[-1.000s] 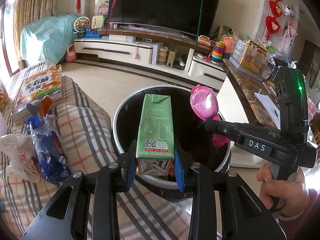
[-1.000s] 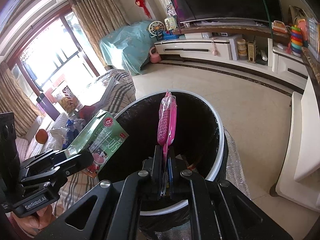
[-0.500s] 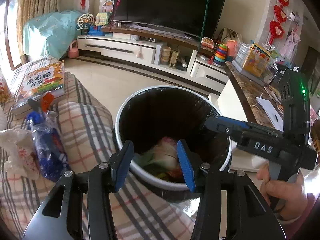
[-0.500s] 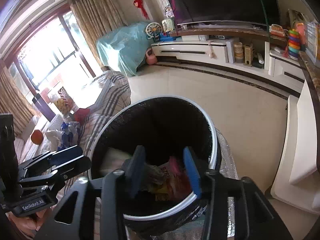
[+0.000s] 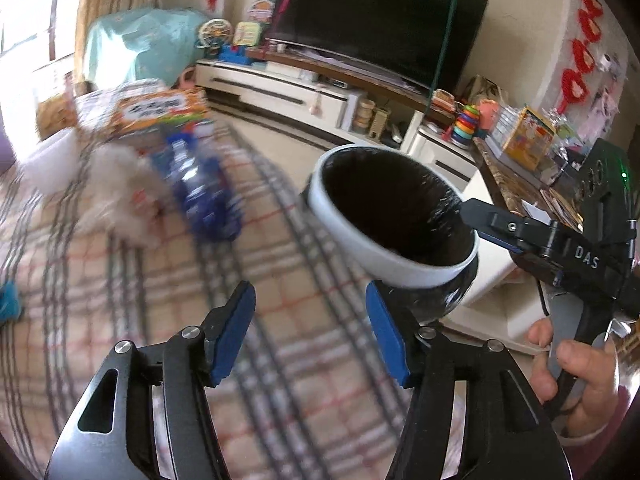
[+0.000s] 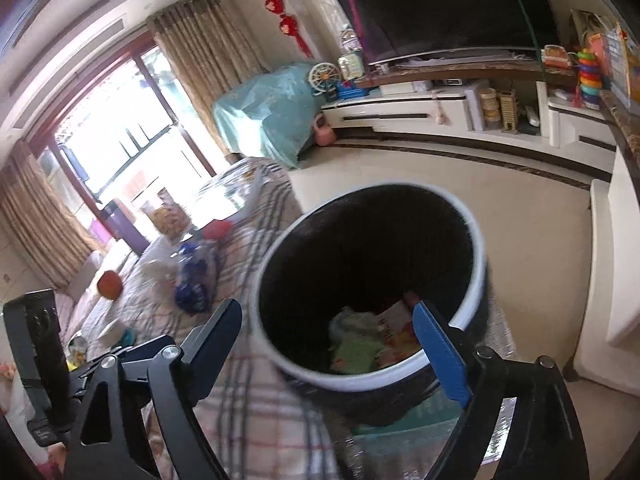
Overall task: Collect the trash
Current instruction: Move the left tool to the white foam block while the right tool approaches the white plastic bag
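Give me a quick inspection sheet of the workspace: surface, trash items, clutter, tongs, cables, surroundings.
Surface: plaid cover, blurred.
Job's things: trash bin with black liner holds a green carton and wrappers; blue bag and white bag lie on the cover.
Clutter: orange book, red round fruit.
Tongs: left tongs open, empty; right tongs open, empty.
Cables: nothing seen.
Surroundings: television, white cabinet, curtains.
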`<state>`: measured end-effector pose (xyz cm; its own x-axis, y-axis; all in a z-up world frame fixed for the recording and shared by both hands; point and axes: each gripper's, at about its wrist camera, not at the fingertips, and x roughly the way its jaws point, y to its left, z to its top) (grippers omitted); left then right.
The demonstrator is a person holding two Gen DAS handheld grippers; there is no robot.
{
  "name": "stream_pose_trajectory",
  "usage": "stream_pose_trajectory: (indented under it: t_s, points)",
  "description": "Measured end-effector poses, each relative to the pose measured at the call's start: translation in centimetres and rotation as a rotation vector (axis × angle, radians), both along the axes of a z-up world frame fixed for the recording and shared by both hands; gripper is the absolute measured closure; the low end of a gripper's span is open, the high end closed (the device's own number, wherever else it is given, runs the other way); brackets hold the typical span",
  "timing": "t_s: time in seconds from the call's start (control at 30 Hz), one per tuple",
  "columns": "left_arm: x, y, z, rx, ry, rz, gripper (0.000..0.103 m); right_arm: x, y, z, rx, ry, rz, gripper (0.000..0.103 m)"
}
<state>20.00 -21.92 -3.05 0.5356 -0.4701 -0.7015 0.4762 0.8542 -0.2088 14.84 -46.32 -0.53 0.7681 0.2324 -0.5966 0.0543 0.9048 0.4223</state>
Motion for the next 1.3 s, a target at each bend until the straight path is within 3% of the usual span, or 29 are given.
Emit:
stream_pose_trajectory:
  t_s: [0.33, 0.8, 1.1, 1.3]
  points:
    - [-1.4, 8.7, -1.6, -0.011, 0.042, 0.156, 0.042, -0.4, 6.3, -1.1, 0.035, 0.021, 0.108, 0.013]
    - [-2.4, 18.4, -2.9, -0.048, 0.062, 0.344, 0.039, 0.4, 14.5, -1.7, 0.004, 0.040, 0.240, 0.013]
    - [-2.0, 23.6, -3.0, -0.077, 0.064, 0.452, 0.025, 1.7, 19.2, -1.8, -0.022, 0.033, 0.328, 0.013]
    - [-0.7, 26.4, -3.0, -0.073, 0.065, 0.511, 0.023, 3.2, 21.3, -1.8, -0.040, 0.023, 0.353, 0.013]
